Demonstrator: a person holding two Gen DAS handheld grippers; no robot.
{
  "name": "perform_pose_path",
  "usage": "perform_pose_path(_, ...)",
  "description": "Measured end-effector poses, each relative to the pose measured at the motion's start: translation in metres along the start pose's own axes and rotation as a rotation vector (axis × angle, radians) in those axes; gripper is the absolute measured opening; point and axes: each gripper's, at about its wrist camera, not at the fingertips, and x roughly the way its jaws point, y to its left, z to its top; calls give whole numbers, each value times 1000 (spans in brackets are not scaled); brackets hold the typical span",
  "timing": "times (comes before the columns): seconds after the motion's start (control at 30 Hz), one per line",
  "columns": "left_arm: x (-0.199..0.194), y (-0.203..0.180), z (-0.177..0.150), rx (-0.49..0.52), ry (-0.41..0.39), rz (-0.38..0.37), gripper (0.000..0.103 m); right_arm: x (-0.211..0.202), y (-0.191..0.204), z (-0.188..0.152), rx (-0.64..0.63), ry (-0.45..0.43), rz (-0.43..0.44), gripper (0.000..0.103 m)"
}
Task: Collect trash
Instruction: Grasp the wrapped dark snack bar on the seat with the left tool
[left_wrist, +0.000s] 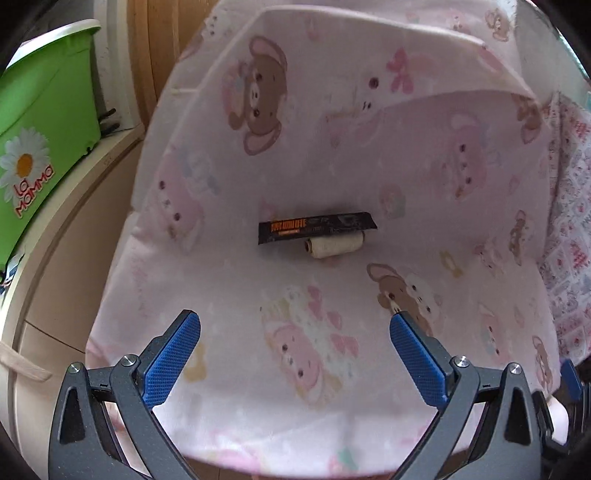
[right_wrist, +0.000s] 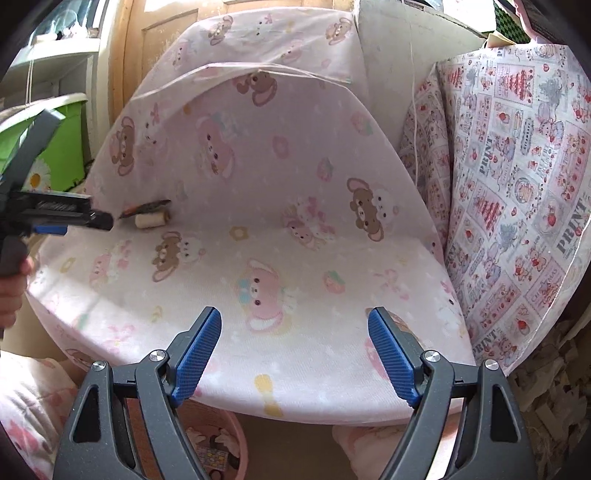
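A: Black snack wrapper (left_wrist: 317, 228) flat on the pink bear-print seat cushion (left_wrist: 258, 387), roughly mid-seat, long side across the view. Touching its near edge: a small cream spool of thread (left_wrist: 335, 246), lying on its side.

B: Reason for that pairing?

A: Probably just dropped together; seat dips slightly there, so likely rolled to rest against the wrapper. Of the 2 items, only the wrapper reads as trash.

B: Left gripper (left_wrist: 295, 326)?

A: Jaws spread wide, nothing between them, aimed straight at the wrapper but well short of it. Lined up that way, presumably, for a pinch across the wrapper's narrow width.

B: And the right gripper (right_wrist: 294, 323)?

A: Also spread wide and empty, hovering over the front edge of the cushion, well apart from the wrapper. Seems parked clear so as not to crowd the left.

B: Anything around the seat?

A: Green tub with a daisy logo (left_wrist: 40, 122) off to the left on a cream ledge. Patchwork-print cushion (right_wrist: 517, 192) propped upright at the seat's right side. Below the front edge, a pink bin (right_wrist: 221, 454), partly hidden; possibly the drop point, hard to confirm.

B: Risk?

A: Thin, flat film on soft fabric; easy to snag cloth or nudge the spool.
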Motion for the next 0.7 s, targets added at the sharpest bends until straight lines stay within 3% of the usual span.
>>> perform_pose_path(0.13, 24, -15, 24, 27, 10, 13, 102, 2, -6, -1, 15, 6, -24, 84)
perform_pose_path(0.27, 41, -28, 46, 25, 26, -24, 102, 6, -14, -2, 38, 24, -37, 84)
perform_pose_path(0.4, 60, -52, 52, 193, 19, 86, 102, 8, -18, -1, 56, 32, -33, 84)
perform_pose_path(0.5, 70, -65, 43, 327, 32, 89, 100, 8, -19, -2, 48, 32, -34, 84)
perform_pose_path(0.6, 67, -68, 39, 374, -27, 153, 82, 8, -16, -2, 39, 38, -24, 84)
perform_pose_path(0.67, 60, -61, 42, 324, -45, 91, 49, 8, -13, -2, 24, 37, -26, 84)
perform_pose_path(0.7, 56, -57, 44, 288, -42, 41, 41, 8, -12, -2, 16, 33, -32, 84)
